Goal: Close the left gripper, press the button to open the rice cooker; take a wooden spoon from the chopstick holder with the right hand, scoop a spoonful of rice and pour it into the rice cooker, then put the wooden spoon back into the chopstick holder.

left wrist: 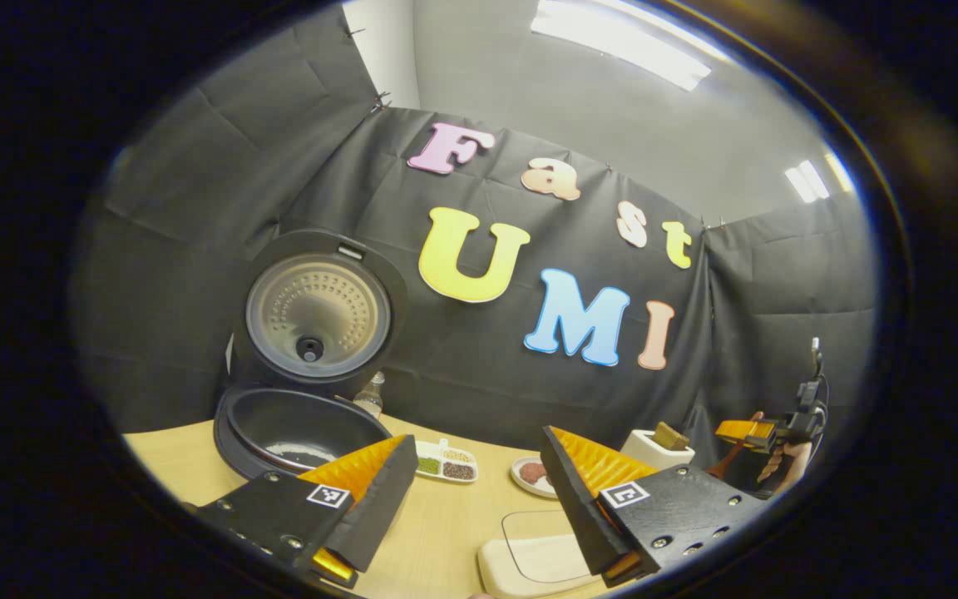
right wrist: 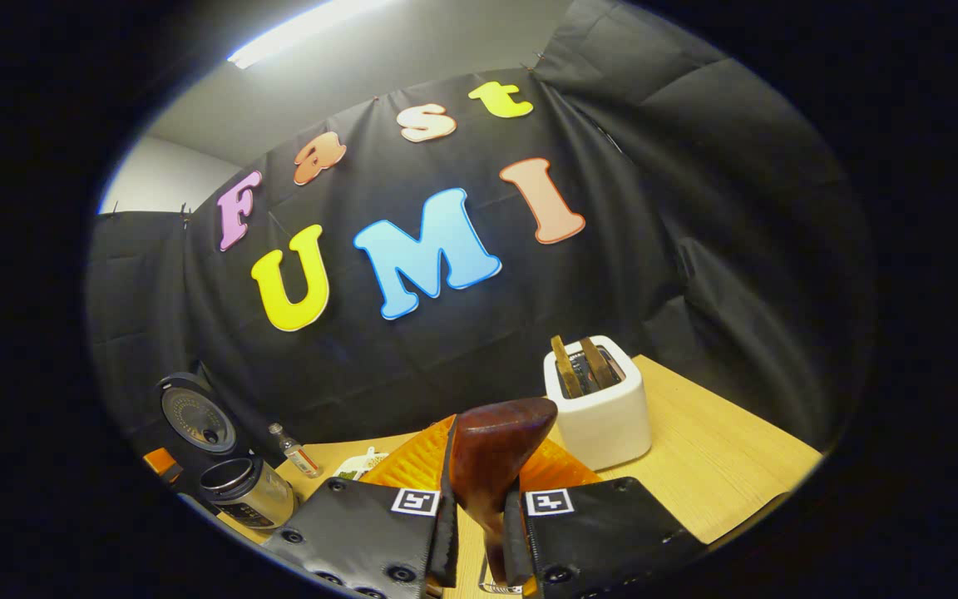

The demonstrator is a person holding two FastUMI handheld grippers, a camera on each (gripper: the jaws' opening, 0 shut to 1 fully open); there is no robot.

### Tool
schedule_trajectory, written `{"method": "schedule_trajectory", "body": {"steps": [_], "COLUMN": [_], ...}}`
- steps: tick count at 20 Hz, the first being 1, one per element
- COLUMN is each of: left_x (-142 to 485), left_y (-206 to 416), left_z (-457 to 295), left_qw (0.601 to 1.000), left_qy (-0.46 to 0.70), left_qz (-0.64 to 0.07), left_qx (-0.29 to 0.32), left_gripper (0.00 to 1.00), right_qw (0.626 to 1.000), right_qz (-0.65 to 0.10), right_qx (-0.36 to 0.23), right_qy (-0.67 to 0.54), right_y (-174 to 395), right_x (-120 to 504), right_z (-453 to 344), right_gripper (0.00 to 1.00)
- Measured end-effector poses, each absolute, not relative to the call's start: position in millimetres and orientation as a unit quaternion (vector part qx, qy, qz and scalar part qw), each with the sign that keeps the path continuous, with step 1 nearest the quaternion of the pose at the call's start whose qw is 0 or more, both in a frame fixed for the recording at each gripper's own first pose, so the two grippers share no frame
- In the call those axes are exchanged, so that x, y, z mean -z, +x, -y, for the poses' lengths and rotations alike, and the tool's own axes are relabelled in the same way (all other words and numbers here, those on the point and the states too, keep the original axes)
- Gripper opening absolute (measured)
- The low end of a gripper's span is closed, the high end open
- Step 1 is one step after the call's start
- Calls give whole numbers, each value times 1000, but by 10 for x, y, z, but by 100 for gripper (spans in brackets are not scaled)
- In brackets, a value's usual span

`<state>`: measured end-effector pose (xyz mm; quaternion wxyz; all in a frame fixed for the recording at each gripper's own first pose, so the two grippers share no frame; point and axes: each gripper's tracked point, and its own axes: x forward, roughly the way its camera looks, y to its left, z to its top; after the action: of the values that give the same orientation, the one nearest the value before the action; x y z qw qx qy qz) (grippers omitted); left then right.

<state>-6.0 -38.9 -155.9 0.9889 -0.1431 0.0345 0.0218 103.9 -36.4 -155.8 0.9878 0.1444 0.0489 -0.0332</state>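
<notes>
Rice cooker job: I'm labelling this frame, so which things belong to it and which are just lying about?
Job: rice cooker, lid up; wooden spoon in right tool; left tool.
Lying about: toaster, small bottle, divided dish, cutting board.

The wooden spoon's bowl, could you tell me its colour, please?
Dark reddish-brown, glossy; the wooden spoon shows best in the right gripper view.

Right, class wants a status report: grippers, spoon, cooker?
Left gripper open, idle. Right gripper shut on wooden spoon. Rice cooker lid up. Nothing in the way.
</notes>
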Motion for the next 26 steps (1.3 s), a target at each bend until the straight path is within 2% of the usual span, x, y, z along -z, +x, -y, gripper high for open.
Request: {"method": "schedule_trajectory", "body": {"steps": [1, 4, 8, 11, 12, 13, 14, 16, 17, 18, 22, 23, 26], "left_x": [1542, 1511, 1533, 1507, 1469, 1432, 1399, 1292, 1220, 1122, 704, 589, 326], "left_y": [-68, -89, -144, -171, -171, -182, -181, -154, -123, -100, 118, 203, 539], "left_z": [353, 295, 193, 155, 150, 137, 106, -27, -108, -194, -615, -681, -831], "left_qw": [989, 987, 986, 987, 988, 989, 990, 992, 993, 992, 986, 985, 984], "left_qy": [-144, -155, -152, -141, -138, -131, -120, -85, -66, -49, 23, 35, 59], "left_qz": [-32, -26, -28, -26, -23, -21, -19, -11, -4, 4, 33, 42, 49], "left_qx": [-29, -44, -64, -71, -70, -69, -73, -90, -101, -112, -159, -163, -160], "left_gripper": [93, 90, 93, 90, 93, 93, 93, 90, 96, 93, 89, 93, 90], "right_qw": [986, 979, 974, 963, 959, 957, 957, 965, 971, 977, 988, 988, 991], "right_qz": [-57, -75, -101, -120, -116, -115, -112, -101, -98, -91, -43, -35, -10], "right_qx": [38, 47, 82, 71, 63, 63, 64, 76, 88, 98, 142, 150, 131], "right_qy": [153, 184, 186, 231, 249, 260, 260, 229, 200, 169, 31, 7, -5], "right_y": [1058, 1110, 1173, 1168, 1158, 1154, 1147, 1081, 1017, 945, 568, 483, 267], "right_x": [1650, 1873, 2261, 2432, 2409, 2396, 2378, 2357, 2352, 2305, 1966, 1894, 1625], "right_z": [418, 472, 544, 462, 426, 446, 441, 518, 598, 667, 828, 842, 745], "right_gripper": [23, 23, 24, 26, 28, 23, 30, 60, 74, 97, 98, 98, 98]}}
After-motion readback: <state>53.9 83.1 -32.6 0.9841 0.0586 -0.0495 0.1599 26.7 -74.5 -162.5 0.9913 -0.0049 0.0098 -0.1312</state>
